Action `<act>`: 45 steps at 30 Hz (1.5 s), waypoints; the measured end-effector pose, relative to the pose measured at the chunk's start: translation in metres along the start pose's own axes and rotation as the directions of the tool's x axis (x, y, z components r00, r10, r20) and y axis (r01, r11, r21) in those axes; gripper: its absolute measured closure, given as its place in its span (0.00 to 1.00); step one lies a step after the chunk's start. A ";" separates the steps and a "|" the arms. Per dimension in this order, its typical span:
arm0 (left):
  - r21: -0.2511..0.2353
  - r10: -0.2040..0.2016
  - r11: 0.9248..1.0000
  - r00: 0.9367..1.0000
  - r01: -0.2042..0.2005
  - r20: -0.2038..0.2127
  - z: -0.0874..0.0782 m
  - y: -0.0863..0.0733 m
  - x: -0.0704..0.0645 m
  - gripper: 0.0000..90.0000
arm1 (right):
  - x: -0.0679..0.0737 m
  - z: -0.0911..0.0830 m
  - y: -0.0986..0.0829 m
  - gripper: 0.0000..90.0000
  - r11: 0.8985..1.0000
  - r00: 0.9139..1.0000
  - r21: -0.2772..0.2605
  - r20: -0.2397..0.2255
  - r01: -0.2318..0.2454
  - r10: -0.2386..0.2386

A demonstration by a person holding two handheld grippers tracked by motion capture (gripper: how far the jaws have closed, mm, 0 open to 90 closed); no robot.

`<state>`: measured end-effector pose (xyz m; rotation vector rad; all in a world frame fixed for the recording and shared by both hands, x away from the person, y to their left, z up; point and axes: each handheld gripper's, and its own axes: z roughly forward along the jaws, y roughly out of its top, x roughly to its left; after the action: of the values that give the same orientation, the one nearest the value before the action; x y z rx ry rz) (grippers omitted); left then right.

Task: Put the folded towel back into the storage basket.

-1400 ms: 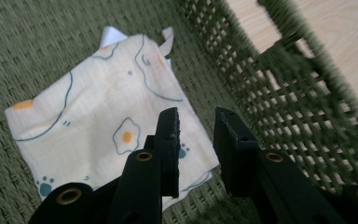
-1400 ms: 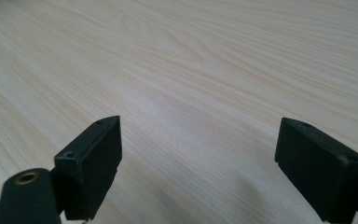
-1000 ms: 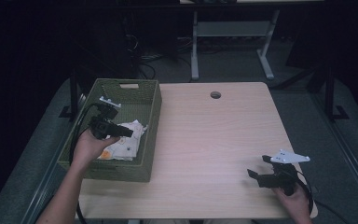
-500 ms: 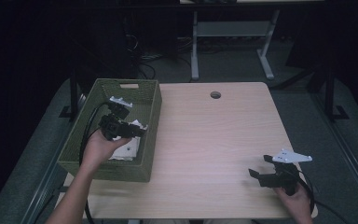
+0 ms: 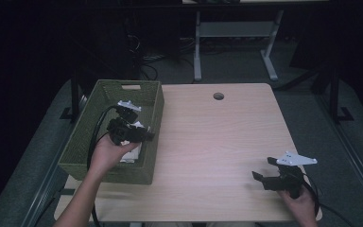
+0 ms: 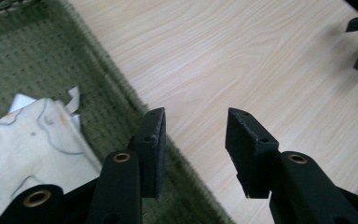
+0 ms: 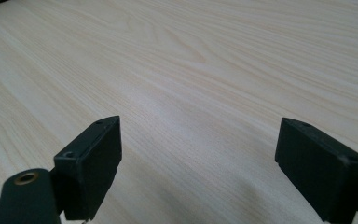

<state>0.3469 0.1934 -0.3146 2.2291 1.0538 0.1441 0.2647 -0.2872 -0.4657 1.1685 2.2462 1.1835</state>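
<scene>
Green woven basket sits at the left edge of the counter, with a pale printed cloth lying crumpled on its floor. Left gripper is held above the basket's right wall, over the near half of the basket; in the left gripper view its jaws stand moderately apart with nothing between them, the basket rim and bare wood showing through the gap. The cloth lies just left of and below that gripper, apart from the jaws, untouched. Right gripper rests low at the near right corner of the counter, well apart from the basket; in the right gripper view its jaws are spread wide over bare wood, holding nothing. No item lies out on the counter surface. Judgement: the cloth has not been taken out; the work is at an early stage, with no grasp made. Remaining: bring the left jaws down onto the cloth, close on it, lift it clear of the basket wall and lay it on the counter.
</scene>
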 end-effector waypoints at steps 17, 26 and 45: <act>-0.017 0.084 0.996 0.996 -0.084 0.042 0.019 0.009 -0.040 0.55 | -0.001 -0.006 -0.001 0.16 1.000 1.000 -0.013 0.003 -0.001 0.001; -0.034 0.097 0.995 0.993 -0.095 0.062 0.033 0.008 -0.057 0.53 | -0.001 -0.008 -0.002 0.16 1.000 1.000 -0.019 0.007 -0.008 0.008; -0.055 0.113 0.993 0.988 -0.107 0.110 0.058 0.003 -0.085 0.49 | 0.000 -0.009 -0.002 0.16 1.000 1.000 -0.018 0.009 -0.012 0.012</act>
<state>0.3132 0.1001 -0.3432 2.2235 0.8584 0.0890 0.2576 -0.2923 -0.4619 1.1794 2.2205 1.1977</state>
